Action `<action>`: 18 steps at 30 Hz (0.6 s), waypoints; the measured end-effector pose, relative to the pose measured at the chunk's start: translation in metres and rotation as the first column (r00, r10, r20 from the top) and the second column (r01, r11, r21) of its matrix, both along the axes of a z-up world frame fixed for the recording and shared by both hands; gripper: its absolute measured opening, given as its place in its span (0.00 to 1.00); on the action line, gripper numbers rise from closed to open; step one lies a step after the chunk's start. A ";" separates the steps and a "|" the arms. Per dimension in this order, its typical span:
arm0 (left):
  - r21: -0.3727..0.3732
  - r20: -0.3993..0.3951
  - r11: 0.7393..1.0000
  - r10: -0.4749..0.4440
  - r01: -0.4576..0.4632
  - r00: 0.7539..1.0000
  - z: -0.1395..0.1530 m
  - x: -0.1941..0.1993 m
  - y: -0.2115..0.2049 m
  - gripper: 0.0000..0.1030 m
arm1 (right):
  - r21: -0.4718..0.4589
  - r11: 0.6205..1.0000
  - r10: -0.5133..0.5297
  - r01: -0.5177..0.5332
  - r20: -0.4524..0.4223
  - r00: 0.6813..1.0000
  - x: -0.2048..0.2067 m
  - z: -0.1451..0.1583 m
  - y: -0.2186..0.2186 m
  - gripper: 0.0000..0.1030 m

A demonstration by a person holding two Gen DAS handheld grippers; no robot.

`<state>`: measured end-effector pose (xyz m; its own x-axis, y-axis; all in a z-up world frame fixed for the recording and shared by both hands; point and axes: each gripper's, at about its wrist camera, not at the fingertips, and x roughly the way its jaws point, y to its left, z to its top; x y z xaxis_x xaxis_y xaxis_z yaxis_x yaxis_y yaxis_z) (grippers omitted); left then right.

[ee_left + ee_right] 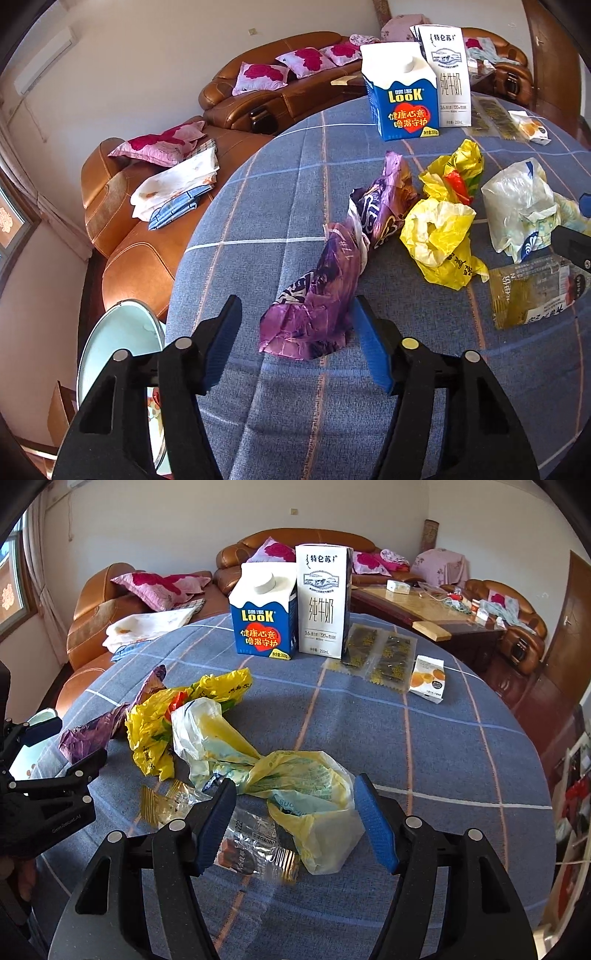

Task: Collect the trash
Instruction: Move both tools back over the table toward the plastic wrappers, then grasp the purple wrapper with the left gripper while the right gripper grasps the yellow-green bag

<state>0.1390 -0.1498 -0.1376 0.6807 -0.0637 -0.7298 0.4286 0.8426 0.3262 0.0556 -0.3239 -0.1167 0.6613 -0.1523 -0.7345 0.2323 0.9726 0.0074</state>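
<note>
My left gripper [297, 306] is open and straddles the near end of a crumpled purple wrapper [321, 295] on the blue checked table [280, 206]; its right pad is at the wrapper's edge and its left pad stands apart. In the right wrist view, my right gripper [295, 781] is open around a pale yellow-white plastic bag [314, 786], with a clear snack wrapper [255, 845] under its left finger. A yellow bag [155, 720] lies between the two. The left gripper [70, 744] shows at that view's left edge by the purple wrapper [92, 734].
A blue LOOK carton [264, 624] and a white milk carton [323, 602] stand at the table's far side, with dark sachets [384, 657] and a small box [426, 679] beside them. A pale-lined bin [122, 339] sits below the table's left edge. Brown sofas ring the room.
</note>
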 end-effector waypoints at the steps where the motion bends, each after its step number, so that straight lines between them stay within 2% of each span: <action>1: -0.001 -0.009 1.000 -0.009 0.009 1.000 -0.001 0.000 -0.001 0.46 | -0.002 1.000 0.000 0.000 0.001 1.000 0.000 0.000 0.000 0.64; 3: -0.003 -0.007 1.000 -0.018 0.018 1.000 -0.002 -0.001 -0.003 0.40 | -0.001 1.000 0.002 -0.002 -0.001 1.000 0.000 -0.001 0.000 0.63; 5: -0.008 -0.011 1.000 -0.027 0.027 1.000 -0.003 -0.003 -0.004 0.29 | 0.009 1.000 0.000 0.000 -0.002 1.000 0.000 -0.002 -0.002 0.62; 8: -0.019 -0.005 0.999 -0.049 0.049 0.999 -0.001 -0.008 -0.003 0.23 | 0.008 1.000 -0.010 0.010 -0.002 1.000 -0.001 -0.002 -0.002 0.63; 13: -0.052 0.000 0.997 -0.058 0.058 0.998 0.004 -0.011 0.004 0.20 | -0.027 0.999 -0.035 0.034 -0.022 0.999 0.002 -0.003 -0.001 0.64; 15: -0.075 0.005 0.996 -0.055 0.055 0.998 0.009 -0.014 0.009 0.20 | -0.021 0.999 -0.045 0.045 -0.017 0.999 0.001 -0.002 -0.003 0.67; 18: -0.086 0.034 0.995 -0.050 0.052 0.998 0.018 -0.024 0.017 0.20 | 0.007 0.998 -0.059 0.059 0.002 0.998 -0.004 0.001 -0.008 0.67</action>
